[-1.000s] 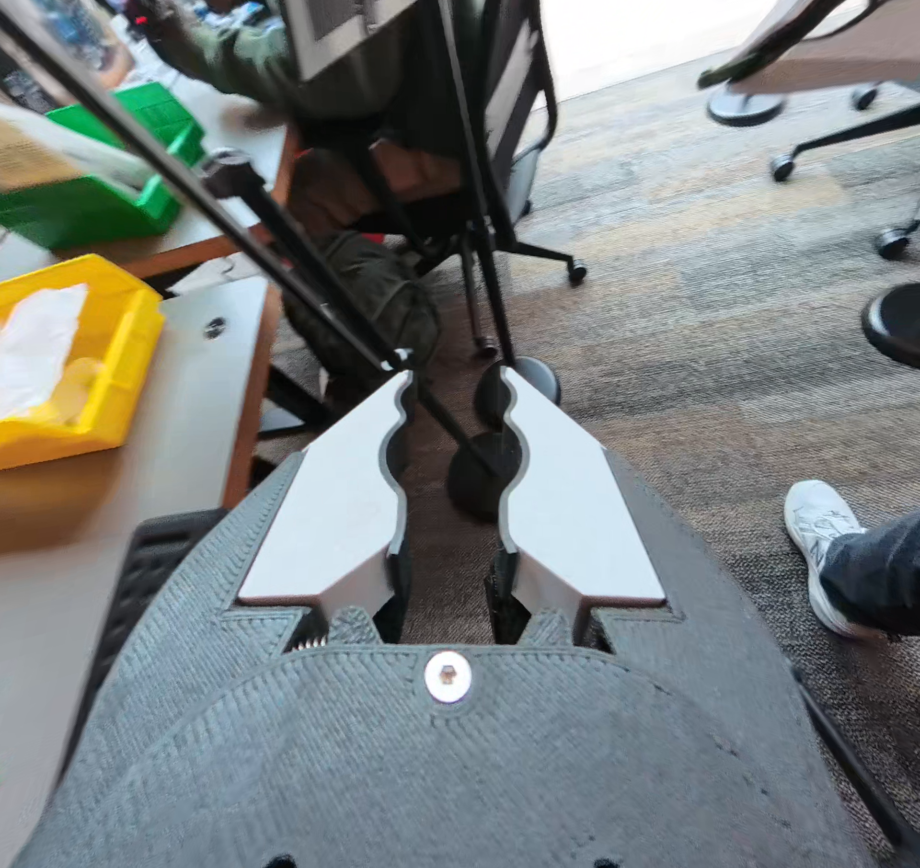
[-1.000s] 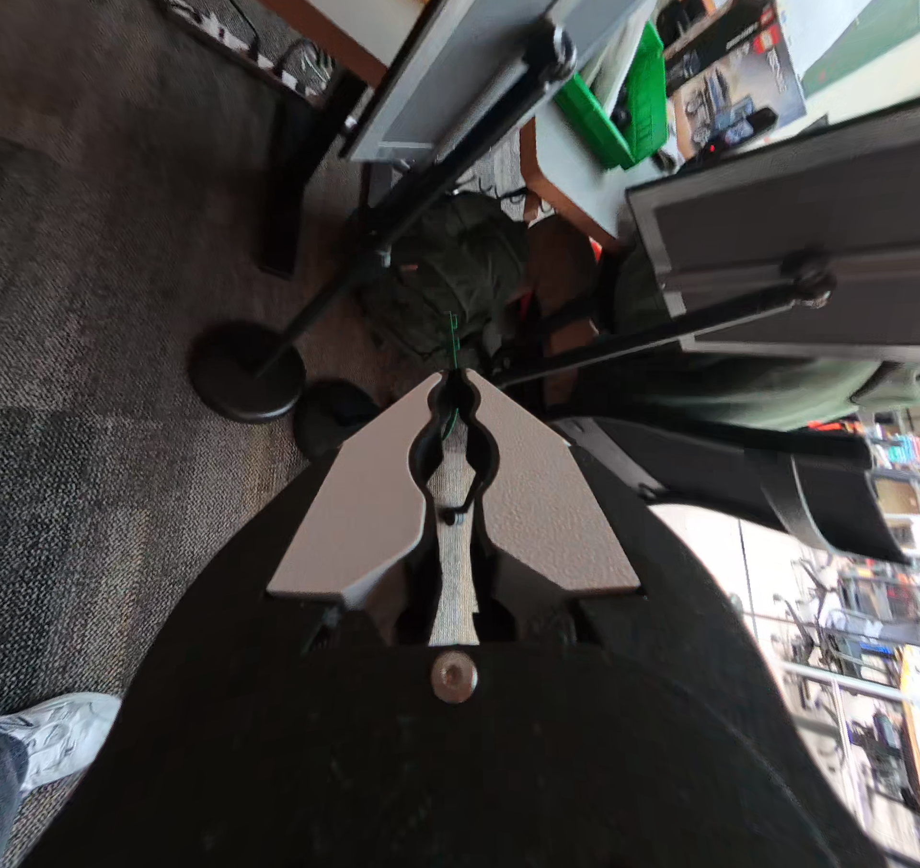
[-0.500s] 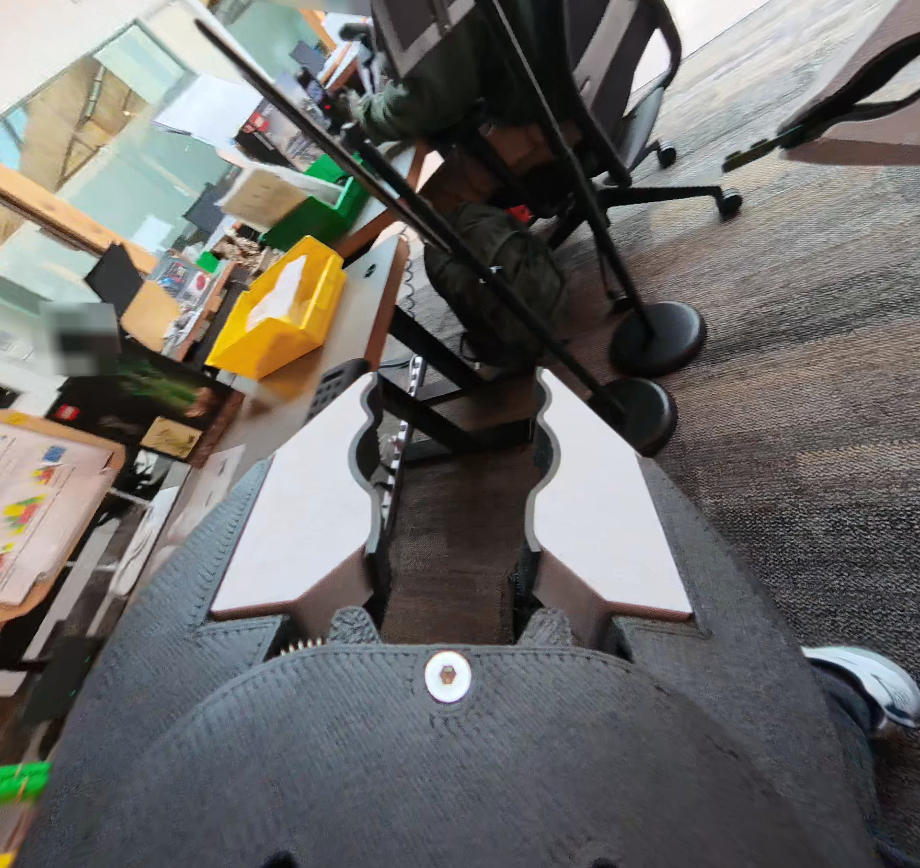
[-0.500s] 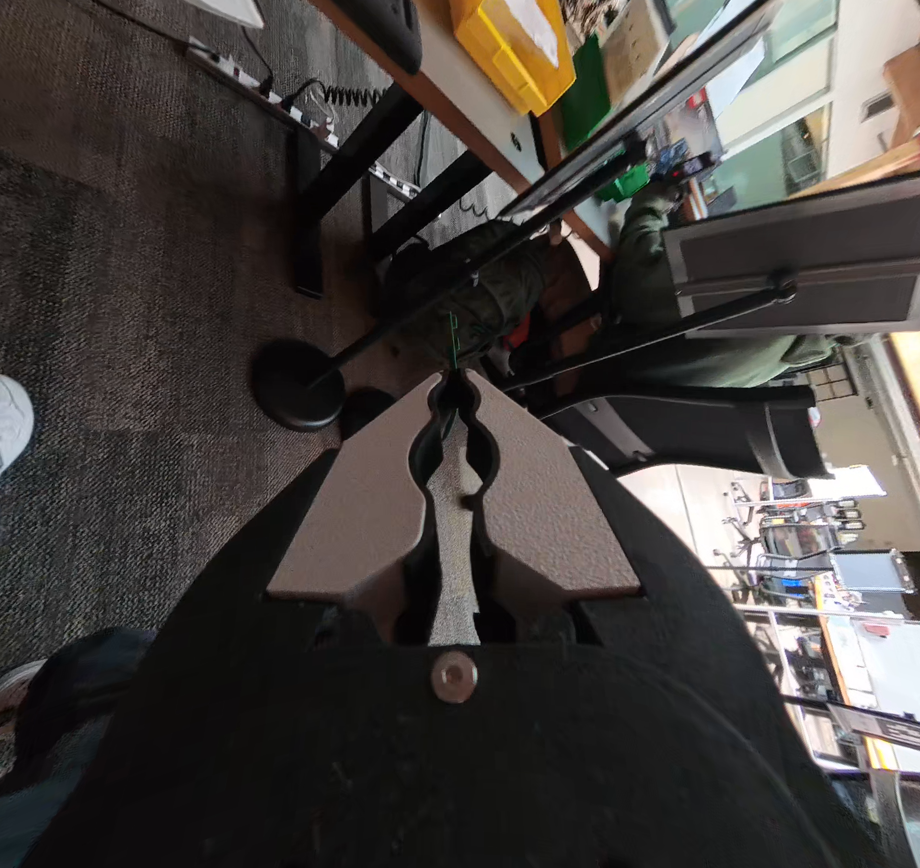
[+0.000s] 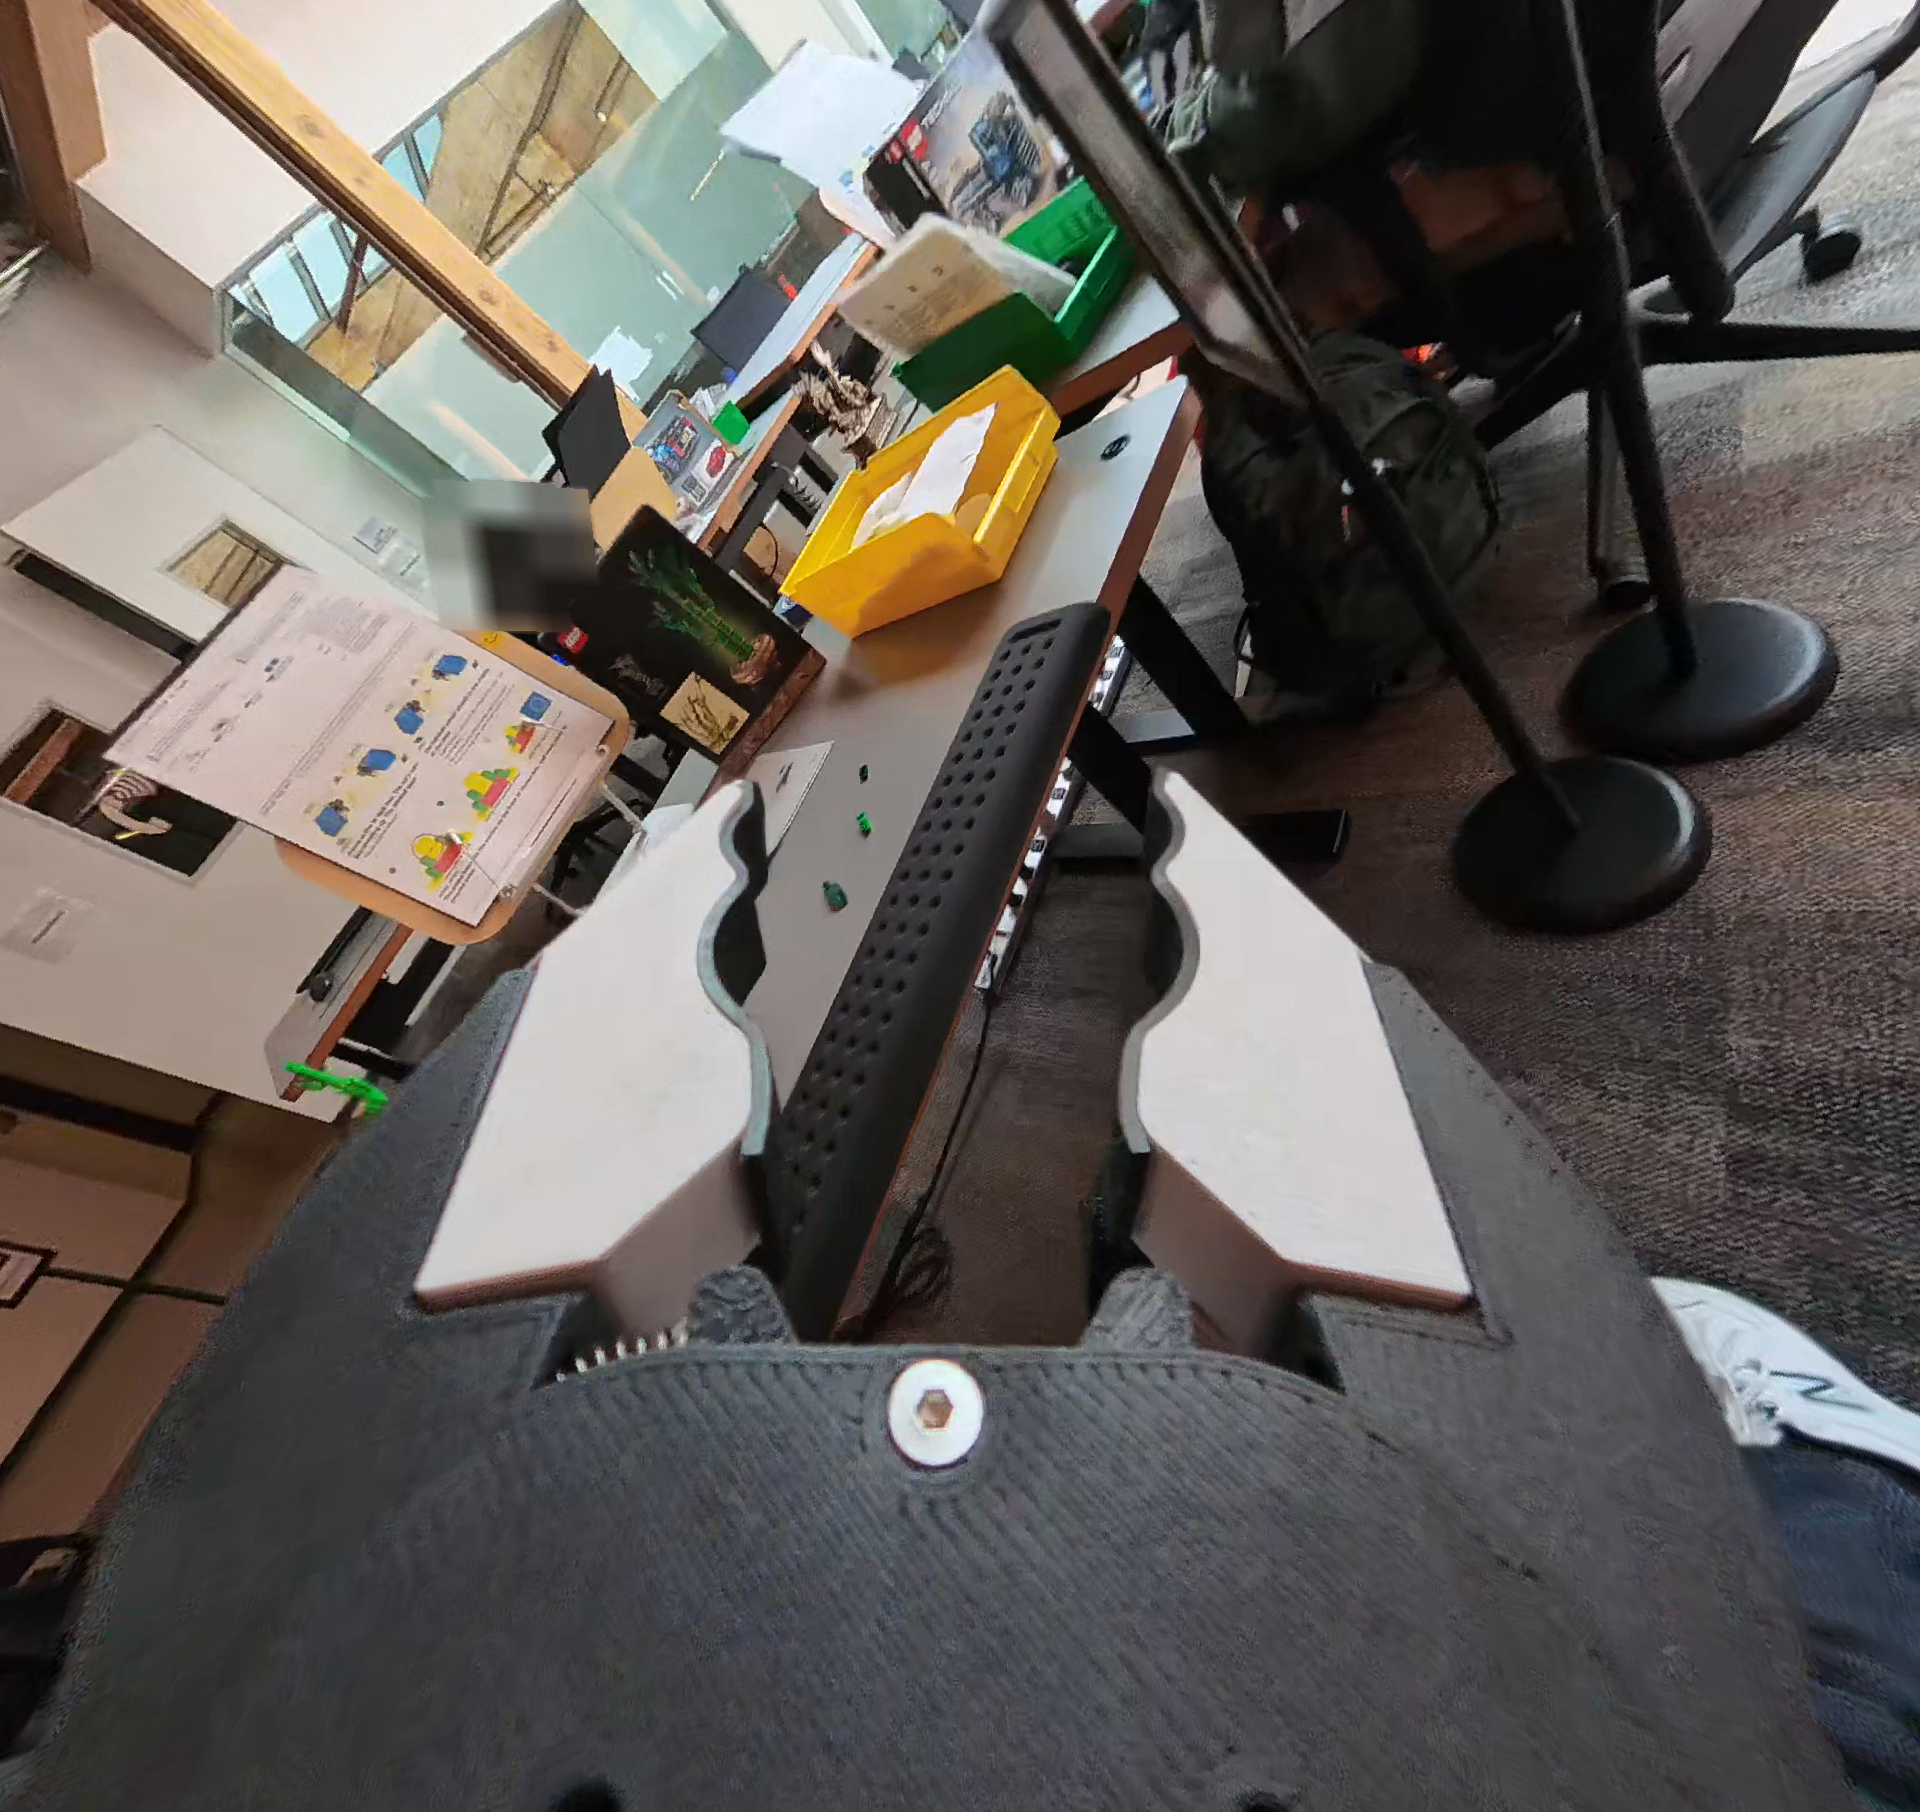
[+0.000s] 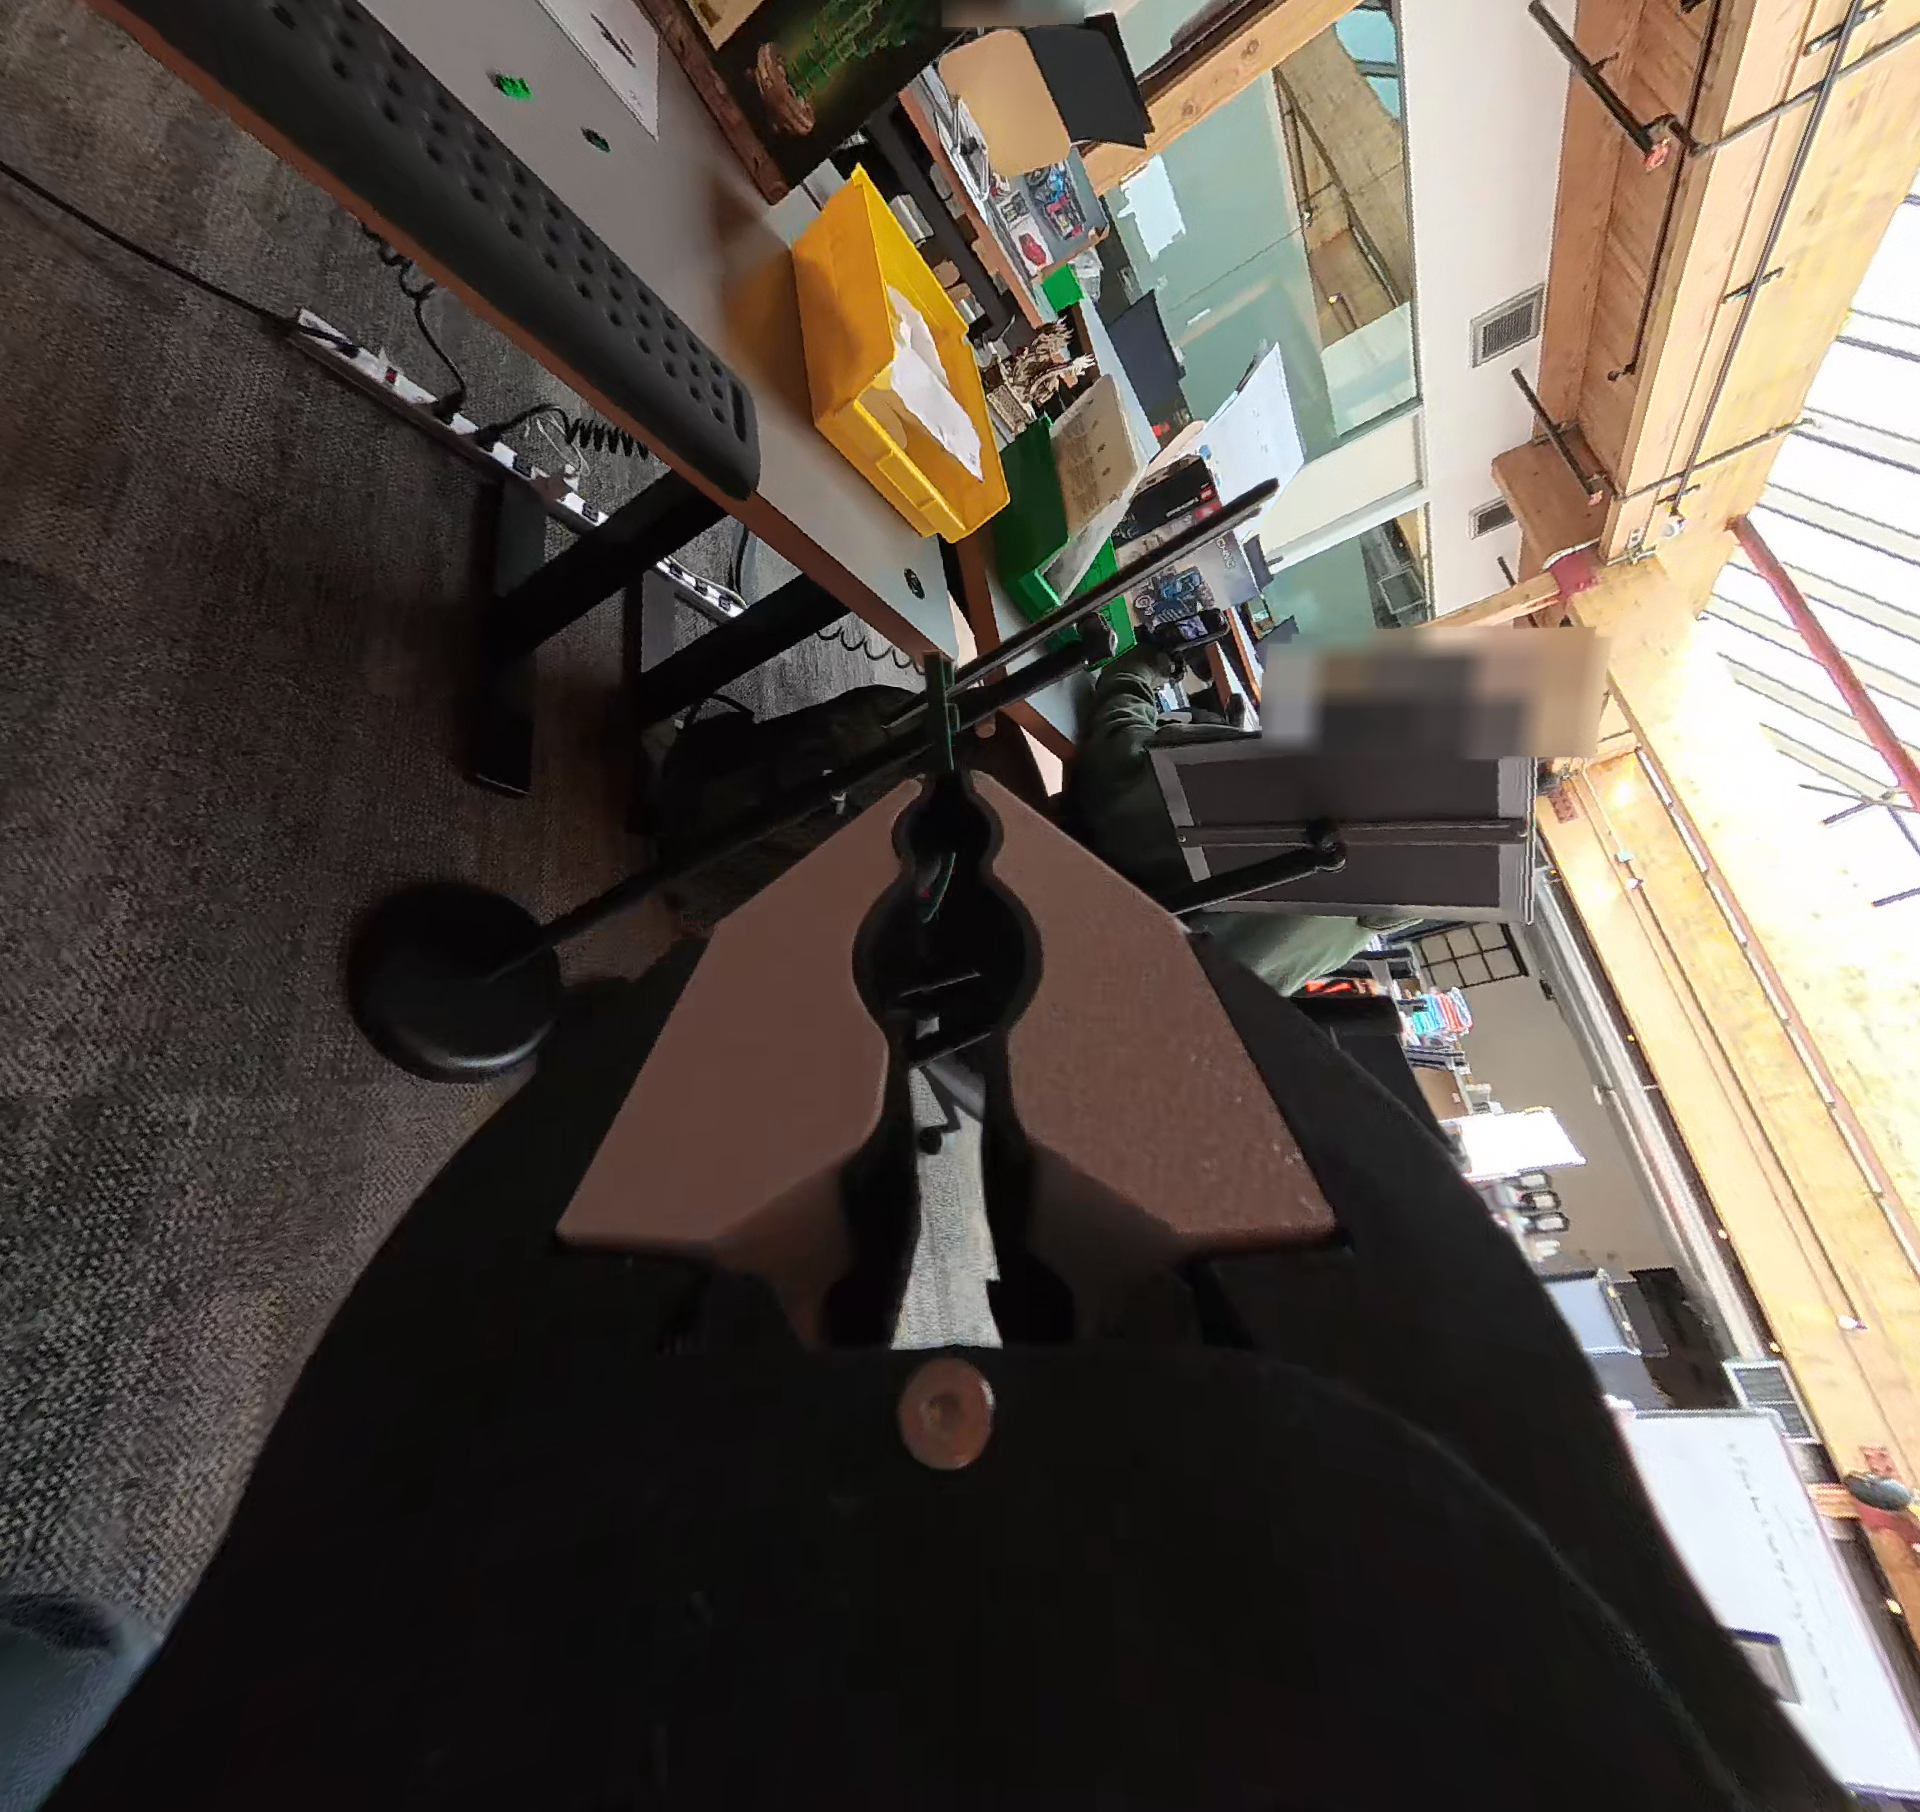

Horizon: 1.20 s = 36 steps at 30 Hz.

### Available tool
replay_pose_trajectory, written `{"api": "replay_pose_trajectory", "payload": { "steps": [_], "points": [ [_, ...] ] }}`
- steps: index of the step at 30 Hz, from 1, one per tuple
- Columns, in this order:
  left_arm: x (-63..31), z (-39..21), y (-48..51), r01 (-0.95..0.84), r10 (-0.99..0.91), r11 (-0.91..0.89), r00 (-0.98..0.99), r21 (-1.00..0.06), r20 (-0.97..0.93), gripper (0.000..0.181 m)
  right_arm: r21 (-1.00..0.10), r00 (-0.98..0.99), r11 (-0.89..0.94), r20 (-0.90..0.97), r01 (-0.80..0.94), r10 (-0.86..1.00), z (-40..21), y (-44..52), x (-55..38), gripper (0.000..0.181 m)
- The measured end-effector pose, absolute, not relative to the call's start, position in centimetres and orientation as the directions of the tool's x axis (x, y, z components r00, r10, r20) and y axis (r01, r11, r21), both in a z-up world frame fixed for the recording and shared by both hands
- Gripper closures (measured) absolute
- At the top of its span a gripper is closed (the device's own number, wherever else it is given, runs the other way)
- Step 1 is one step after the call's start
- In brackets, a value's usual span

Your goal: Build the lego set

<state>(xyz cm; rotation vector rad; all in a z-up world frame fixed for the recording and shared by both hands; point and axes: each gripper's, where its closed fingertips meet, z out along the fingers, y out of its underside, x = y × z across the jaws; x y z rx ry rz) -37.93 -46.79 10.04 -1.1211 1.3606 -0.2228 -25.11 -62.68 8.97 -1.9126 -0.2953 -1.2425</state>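
On the desk, left to right: booklet stand, lego box, loose green pieces near the front edge, yellow bin. Left gripper gapes wide, empty, off the desk edge. Right gripper pinches a thin green stem.

Printed writing shows on the instruction sheet on a stand past the table's far edge and on the dark box near that edge.
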Motion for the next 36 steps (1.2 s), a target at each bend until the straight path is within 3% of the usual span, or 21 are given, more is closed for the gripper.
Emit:
{"api": "replay_pose_trajectory", "payload": {
  "steps": [4, 17, 22, 29, 36],
  "points": [
    [-36.7, 7.2, -42.0, -0.552, -0.625, 0.535, 0.251, -0.639, -0.739, 0.108, -0.436, 0.456, -0.679, 0.874, 0.591, -0.165, 8.3, -59.2, -21.9, 0.181],
    [-25.4, 3.5, -22.3, -0.579, -0.588, 0.514, 0.299, -0.633, -0.751, 0.105, -0.353, 0.363, -0.569, 0.926, 0.743, -0.1, 5.4, -40.7, -8.6, 0.181],
    [-26.6, 2.7, -15.4, -0.561, -0.617, 0.429, 0.39, -0.708, -0.683, 0.107, -0.414, 0.409, -0.471, 0.905, 0.779, -0.118, 5.4, -31.0, -6.3, 0.181],
    [-33.2, 5.0, -6.3, -0.654, -0.545, 0.353, 0.439, -0.67, -0.715, 0.109, -0.535, 0.536, -0.338, 0.838, 0.774, -0.098, 5.8, -21.1, -7.0, 0.181],
    [-37.3, 9.6, -3.2, -0.642, -0.531, 0.304, 0.5, -0.704, -0.685, 0.111, -0.674, 0.67, -0.281, 0.732, 0.684, -0.124, 6.3, -19.6, -7.3, 0.181]
  ]
}}
